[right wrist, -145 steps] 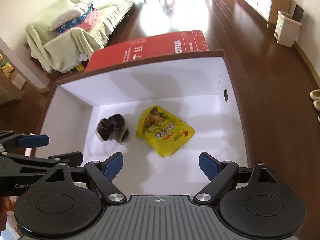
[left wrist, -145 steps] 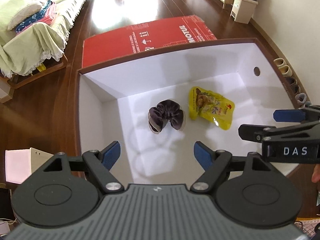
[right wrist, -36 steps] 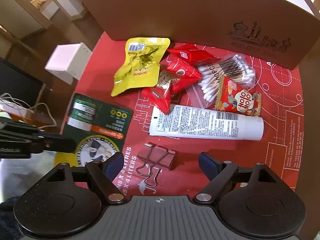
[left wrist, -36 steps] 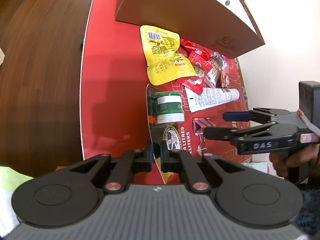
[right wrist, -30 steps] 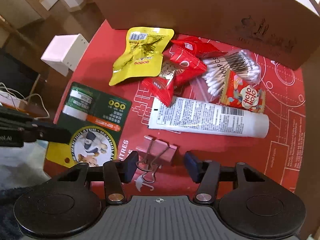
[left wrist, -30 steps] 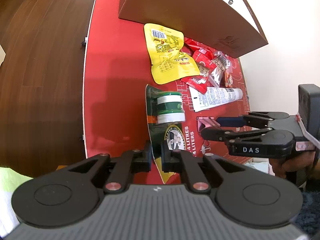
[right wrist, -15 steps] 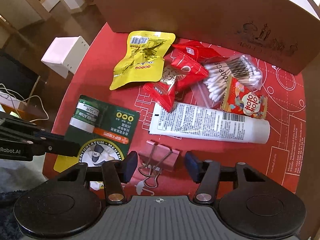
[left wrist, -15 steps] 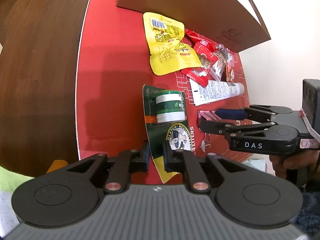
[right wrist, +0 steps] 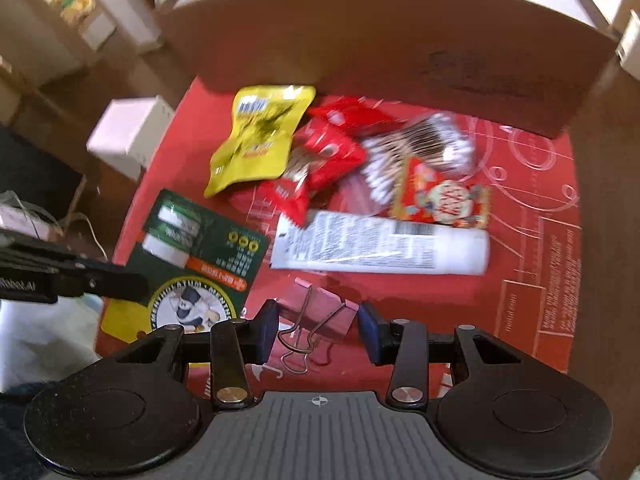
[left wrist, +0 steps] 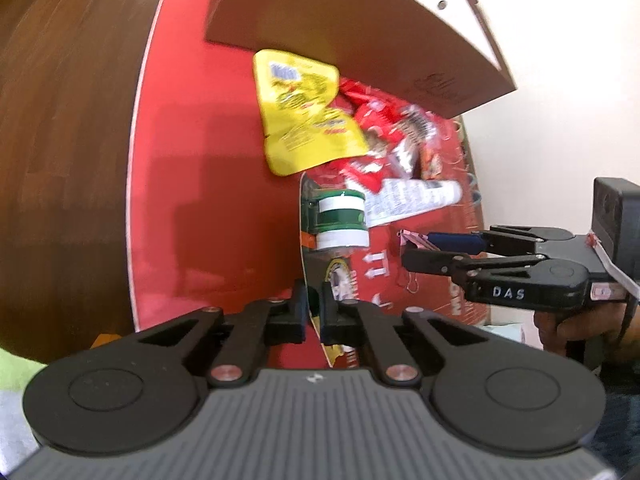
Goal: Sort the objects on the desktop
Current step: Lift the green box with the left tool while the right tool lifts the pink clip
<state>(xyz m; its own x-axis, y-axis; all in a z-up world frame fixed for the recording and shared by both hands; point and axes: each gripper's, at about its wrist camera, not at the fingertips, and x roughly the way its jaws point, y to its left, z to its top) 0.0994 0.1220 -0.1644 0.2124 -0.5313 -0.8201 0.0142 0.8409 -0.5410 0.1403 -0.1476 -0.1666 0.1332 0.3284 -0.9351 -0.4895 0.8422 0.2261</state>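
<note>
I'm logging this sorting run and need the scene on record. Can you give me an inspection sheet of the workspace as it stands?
Surface: red printed mat, on wooden floor.
Job's things: pink binder clip; green ointment card; white tube; yellow pouch; red snack packets; cotton swab bag; cardboard box behind the pile.
Clutter: nothing seen.
Grippers: right gripper straddles the binder clip, pads not yet touching it; left gripper shut on the ointment card's edge.
Cables: white cord off the mat, at left.
Surroundings: small white box, pale wall.
</note>
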